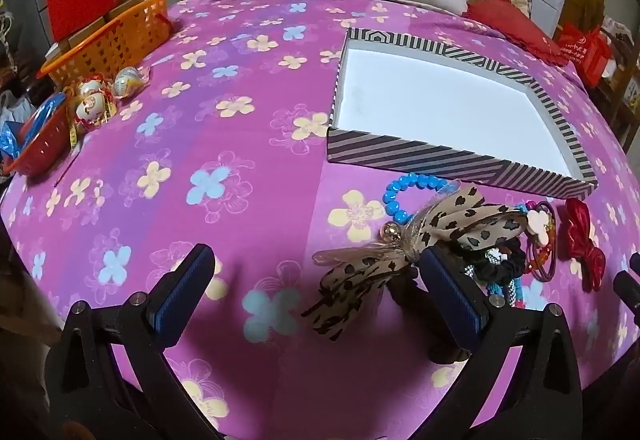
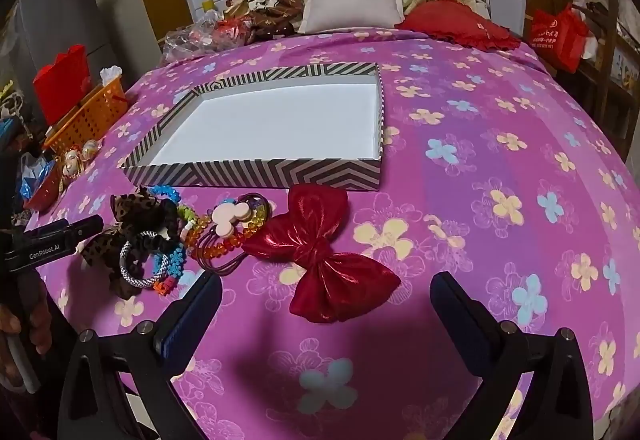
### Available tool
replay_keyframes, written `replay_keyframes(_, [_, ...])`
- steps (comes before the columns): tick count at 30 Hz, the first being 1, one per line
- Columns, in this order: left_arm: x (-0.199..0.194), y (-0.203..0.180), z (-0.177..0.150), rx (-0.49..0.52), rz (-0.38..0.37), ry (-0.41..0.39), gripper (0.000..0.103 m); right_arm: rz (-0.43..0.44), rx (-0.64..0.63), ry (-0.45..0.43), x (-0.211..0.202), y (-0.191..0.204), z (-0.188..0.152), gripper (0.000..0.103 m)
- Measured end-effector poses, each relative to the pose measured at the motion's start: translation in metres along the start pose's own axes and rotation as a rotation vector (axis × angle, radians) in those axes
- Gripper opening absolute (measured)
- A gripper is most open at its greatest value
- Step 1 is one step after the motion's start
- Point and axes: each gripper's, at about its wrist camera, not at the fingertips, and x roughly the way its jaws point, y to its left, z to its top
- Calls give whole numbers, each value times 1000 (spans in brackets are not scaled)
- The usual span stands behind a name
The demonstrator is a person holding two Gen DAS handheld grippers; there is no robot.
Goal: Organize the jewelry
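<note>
Both tools gaping wide, holding nothing: right tool (image 2: 326,314) nearer the bow (image 2: 320,260), at twelve o'clock, long axis eleven-to-five; left tool (image 1: 316,288) nearer the scarf (image 1: 384,264).

Warm indoor light is falling from above on both fisheye views, leaving the middle bright and the edges dark.

The white inside of the striped box (image 1: 448,108) is glaring close to washed out, and the red bow (image 2: 320,260) is catching small shiny highlights. The left gripper (image 1: 316,272) and right gripper (image 2: 326,304) are throwing soft dark shadows onto the pink bedspread (image 1: 240,144) just below them. The lens is bending the bed into a dome, and black vignetting is closing in at every corner. The centre is staying sharp; the far clutter is looking softer and murkier.
</note>
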Motion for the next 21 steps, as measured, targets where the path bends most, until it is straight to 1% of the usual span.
replay_keyframes(9, [2, 2, -9, -12, 1, 8, 102, -11, -18, -3, 1, 1, -2, 103])
replay_keyframes(11, [8, 12, -6, -10, -10, 4, 102, -12, -19, 0, 1, 1, -3, 103])
replay_keyframes(12, [4, 5, -3, -16, -4, 17, 102, -13, -17, 1, 1, 1, -3, 103])
replay_keyframes(15, [3, 3, -4, -18, -9, 18, 102, -10, -4, 2, 1, -2, -2, 103])
replay_keyframes(19, [3, 2, -7, -27, -31, 26, 102, -6, 9, 0, 1, -6, -3, 103])
replay_keyframes(21, [4, 2, -8, -46, -57, 48, 102, 0, 14, 0, 2, -7, -3, 103])
